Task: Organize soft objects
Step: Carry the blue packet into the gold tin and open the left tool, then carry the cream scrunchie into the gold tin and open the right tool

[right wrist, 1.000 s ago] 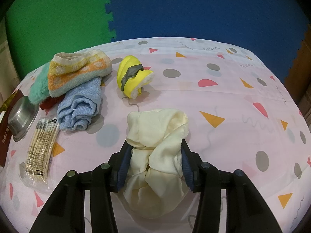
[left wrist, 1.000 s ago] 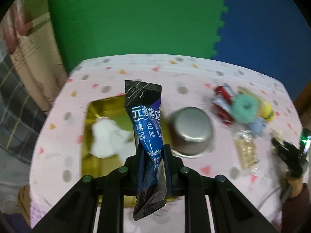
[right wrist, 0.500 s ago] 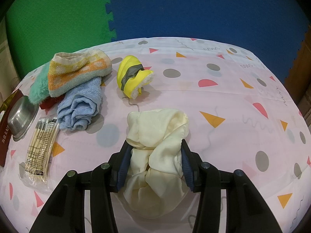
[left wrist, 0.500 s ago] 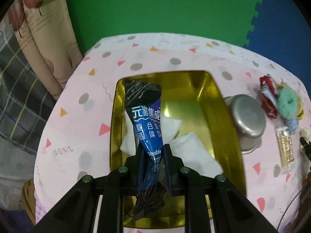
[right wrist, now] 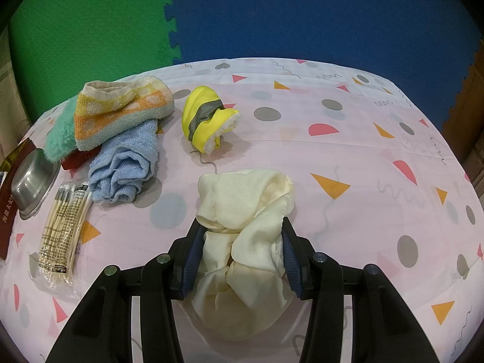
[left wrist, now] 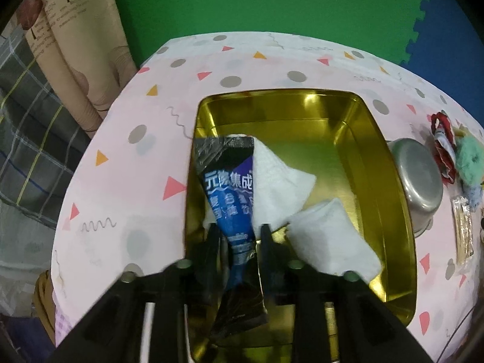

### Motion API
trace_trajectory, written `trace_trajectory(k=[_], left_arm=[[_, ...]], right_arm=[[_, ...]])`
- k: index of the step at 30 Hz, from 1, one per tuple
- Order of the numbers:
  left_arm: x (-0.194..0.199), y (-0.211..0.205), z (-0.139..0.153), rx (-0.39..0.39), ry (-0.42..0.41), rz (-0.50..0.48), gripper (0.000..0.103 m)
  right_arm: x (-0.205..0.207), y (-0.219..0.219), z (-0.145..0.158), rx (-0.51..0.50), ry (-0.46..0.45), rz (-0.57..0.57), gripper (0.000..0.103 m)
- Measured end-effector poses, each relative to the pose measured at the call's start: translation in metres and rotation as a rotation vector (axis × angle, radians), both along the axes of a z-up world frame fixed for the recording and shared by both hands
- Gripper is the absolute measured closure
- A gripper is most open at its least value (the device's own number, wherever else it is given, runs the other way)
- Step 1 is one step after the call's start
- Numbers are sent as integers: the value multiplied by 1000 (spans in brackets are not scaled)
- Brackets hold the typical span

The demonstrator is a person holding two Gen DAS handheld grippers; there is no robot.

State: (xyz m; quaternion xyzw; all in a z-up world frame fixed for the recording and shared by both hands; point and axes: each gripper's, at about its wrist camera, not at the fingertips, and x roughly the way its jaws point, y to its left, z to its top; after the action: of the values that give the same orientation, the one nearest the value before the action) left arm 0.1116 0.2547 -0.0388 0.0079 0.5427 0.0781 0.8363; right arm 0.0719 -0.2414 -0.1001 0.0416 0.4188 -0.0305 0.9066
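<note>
My left gripper has opened around a dark blue soft pouch, which now lies loosely between the jaws over the gold tray. Two white cloths lie in the tray. My right gripper is shut on a cream cloth resting on the pink tablecloth. A blue towel, an orange-striped towel, a mint fluffy piece and a yellow bootie lie at the left back.
A steel bowl stands right of the tray; it also shows in the right wrist view. A pack of cotton swabs lies near it. A red cloth lies beyond the bowl. The table edge curves at left.
The left gripper moved left over the tray and lower, and its jaws spread apart from the blue pouch. The right gripper and cream cloth stayed still.
</note>
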Motion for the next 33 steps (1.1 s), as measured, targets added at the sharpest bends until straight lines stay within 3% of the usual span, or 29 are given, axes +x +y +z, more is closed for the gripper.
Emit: trace_trajectory(k=[14,26,33], left_arm=[[-40,-13,45,6,-148,20,62],[-76,-20,42,-9,-258,57,62],[-86,-14,31,-20,-262,43,62]], right_arm=[[0,0,0,-1,0,0,58],[0,0,0,-5,2,1,58],[-1,3,2,-51,7,0,59]])
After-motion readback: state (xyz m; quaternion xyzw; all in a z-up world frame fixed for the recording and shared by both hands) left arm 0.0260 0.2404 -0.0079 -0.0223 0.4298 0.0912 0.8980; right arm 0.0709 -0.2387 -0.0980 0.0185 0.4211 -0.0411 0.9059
